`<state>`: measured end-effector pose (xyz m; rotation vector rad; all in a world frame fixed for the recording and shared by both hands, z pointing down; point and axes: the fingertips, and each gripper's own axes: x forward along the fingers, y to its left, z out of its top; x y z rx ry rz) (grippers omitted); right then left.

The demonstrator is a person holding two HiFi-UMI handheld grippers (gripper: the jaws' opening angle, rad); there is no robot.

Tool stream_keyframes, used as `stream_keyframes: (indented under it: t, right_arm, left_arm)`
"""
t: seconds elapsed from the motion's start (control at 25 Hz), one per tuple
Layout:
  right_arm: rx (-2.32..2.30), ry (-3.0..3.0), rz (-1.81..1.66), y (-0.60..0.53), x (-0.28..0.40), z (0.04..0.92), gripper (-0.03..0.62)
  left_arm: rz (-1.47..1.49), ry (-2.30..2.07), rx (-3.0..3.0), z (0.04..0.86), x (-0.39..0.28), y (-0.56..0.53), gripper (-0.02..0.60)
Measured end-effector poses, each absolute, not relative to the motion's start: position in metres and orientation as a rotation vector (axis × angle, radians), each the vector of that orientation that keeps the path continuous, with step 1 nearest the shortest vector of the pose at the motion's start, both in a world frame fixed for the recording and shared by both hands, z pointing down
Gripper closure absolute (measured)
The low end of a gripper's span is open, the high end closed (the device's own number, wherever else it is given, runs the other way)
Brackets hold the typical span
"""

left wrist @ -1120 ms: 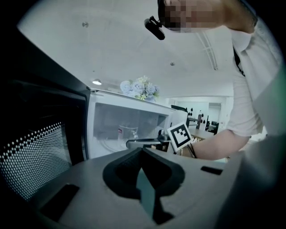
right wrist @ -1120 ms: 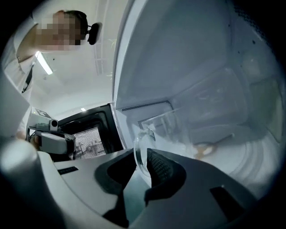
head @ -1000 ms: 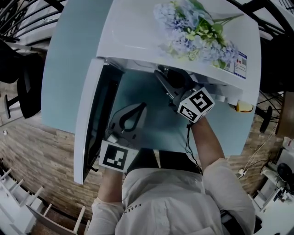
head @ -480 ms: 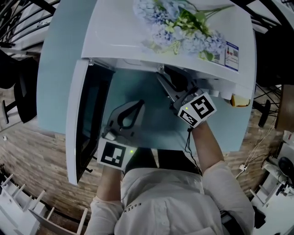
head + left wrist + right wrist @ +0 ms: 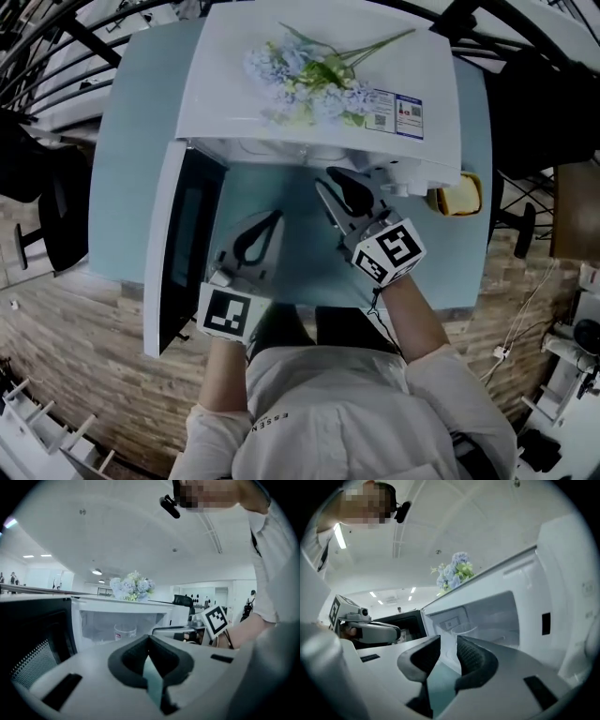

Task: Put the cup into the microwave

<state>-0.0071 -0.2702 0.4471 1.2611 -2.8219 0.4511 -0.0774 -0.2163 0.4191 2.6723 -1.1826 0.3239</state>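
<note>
Far left, the white microwave door with its dark window (image 5: 180, 248) hangs swung wide open over the pale teal table (image 5: 127, 141). Just right of it is my left gripper (image 5: 274, 217), low over the table in front of the oven mouth. Its fingers are pressed together at the tips, with nothing between them.

Past those tips, the left gripper view looks into the white box-shaped microwave (image 5: 234, 94). The small clear plastic cup with a red mark (image 5: 124, 632) stands upright on the cavity floor, well inside, and it seems to be the only thing in there. From the head view the cavity is hidden under the top panel. That panel carries only a spray of pale blue artificial flowers (image 5: 300, 75) and a printed sticker.

Right of centre is my right gripper (image 5: 328, 180). A second ago its tips were up at the lip of the opening. Now it has drawn back and sits over the table, clear of the oven. Its fingers stand a narrow gap apart and hold nothing. Through the gap I see only table and the pale cavity wall, and I can't pick the cup out from that side.

I take it the cup is delivered and let go, so what may remain is shutting the door, and my left gripper is the one next to it.

Far right, a yellow object (image 5: 457, 194) sits on the table just beside the microwave; I can't tell what it is
</note>
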Motion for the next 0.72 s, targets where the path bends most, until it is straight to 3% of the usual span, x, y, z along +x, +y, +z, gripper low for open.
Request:
stream_keyframes:
  t: [0.48,0.72]
  right_arm:
    - [1.340,-2.874,0.342,-0.222,0.000,0.346,0.496]
    - [1.413,-2.826,0.256,-0.206,0.007,0.317,0.568]
  left_arm:
    - [0.263,-1.250,2.772,0.336,-0.089,-0.194,0.581]
    - [0.281,-1.249,2.857,0.314,-0.095,-0.189,0.581]
